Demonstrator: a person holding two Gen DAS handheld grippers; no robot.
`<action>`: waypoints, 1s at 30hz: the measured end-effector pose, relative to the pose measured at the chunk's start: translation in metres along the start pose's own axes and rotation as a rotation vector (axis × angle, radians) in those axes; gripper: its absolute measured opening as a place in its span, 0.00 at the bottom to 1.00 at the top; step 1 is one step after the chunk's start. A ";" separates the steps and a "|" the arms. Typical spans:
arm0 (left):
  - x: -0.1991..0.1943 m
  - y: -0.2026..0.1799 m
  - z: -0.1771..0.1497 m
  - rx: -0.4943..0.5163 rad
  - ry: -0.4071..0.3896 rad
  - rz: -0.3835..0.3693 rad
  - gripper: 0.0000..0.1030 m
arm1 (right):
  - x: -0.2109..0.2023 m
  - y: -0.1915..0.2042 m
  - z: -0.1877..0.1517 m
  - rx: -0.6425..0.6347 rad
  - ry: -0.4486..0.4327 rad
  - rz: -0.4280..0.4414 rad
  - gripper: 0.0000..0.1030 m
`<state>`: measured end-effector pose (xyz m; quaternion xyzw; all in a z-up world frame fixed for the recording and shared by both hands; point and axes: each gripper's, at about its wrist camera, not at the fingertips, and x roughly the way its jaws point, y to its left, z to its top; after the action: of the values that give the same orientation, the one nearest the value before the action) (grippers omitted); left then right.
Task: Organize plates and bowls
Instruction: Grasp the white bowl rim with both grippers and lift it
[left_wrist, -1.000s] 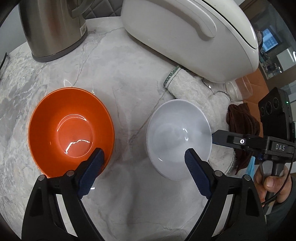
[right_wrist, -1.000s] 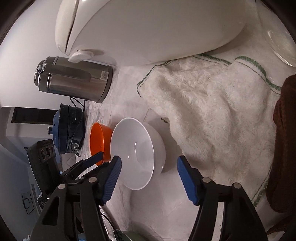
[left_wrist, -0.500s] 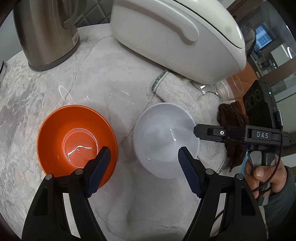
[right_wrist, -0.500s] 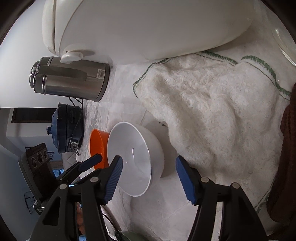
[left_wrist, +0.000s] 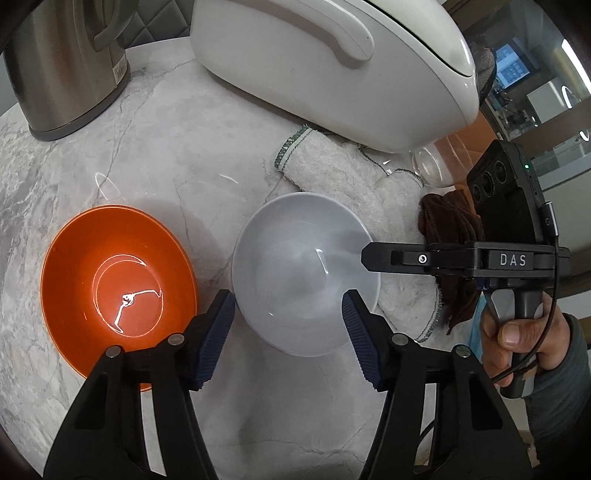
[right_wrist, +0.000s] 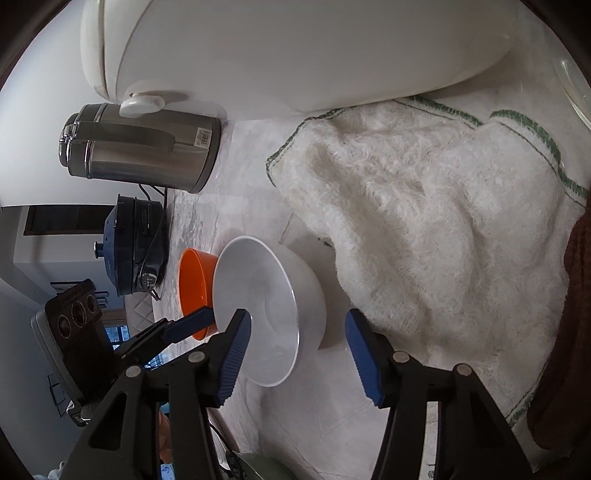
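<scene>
A white bowl (left_wrist: 303, 273) stands upright on the marble counter, partly on a white towel. An orange bowl (left_wrist: 114, 288) stands to its left. My left gripper (left_wrist: 288, 325) is open, its fingers at either side of the white bowl's near rim. My right gripper (right_wrist: 295, 350) is open and straddles the white bowl's (right_wrist: 269, 306) rim; it shows in the left wrist view (left_wrist: 373, 256) reaching over the bowl's right rim. The orange bowl (right_wrist: 194, 288) sits behind the white one in the right wrist view.
A large white appliance (left_wrist: 332, 62) and a steel kettle (left_wrist: 62, 66) stand at the back. A white towel (right_wrist: 436, 229) and a brown cloth (left_wrist: 454, 236) lie to the right. A dark blue pot (right_wrist: 136, 243) stands beyond the kettle (right_wrist: 136, 151).
My left gripper has shifted right, from the gap between the bowls to centre on the white bowl. My right gripper has moved closer to the white bowl's rim.
</scene>
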<state>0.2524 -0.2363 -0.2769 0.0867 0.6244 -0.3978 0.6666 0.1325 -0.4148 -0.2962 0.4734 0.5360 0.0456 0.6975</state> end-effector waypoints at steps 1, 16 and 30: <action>0.002 0.001 0.001 -0.004 0.003 -0.003 0.56 | 0.000 0.000 0.000 0.002 0.001 0.001 0.54; 0.021 0.024 0.005 -0.053 0.050 -0.021 0.25 | 0.014 0.001 0.005 0.019 0.038 -0.017 0.35; 0.026 0.033 0.010 -0.093 0.057 -0.025 0.12 | 0.009 -0.005 0.009 0.037 0.010 -0.049 0.18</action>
<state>0.2785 -0.2314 -0.3113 0.0591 0.6620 -0.3743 0.6467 0.1412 -0.4173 -0.3065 0.4725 0.5519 0.0210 0.6868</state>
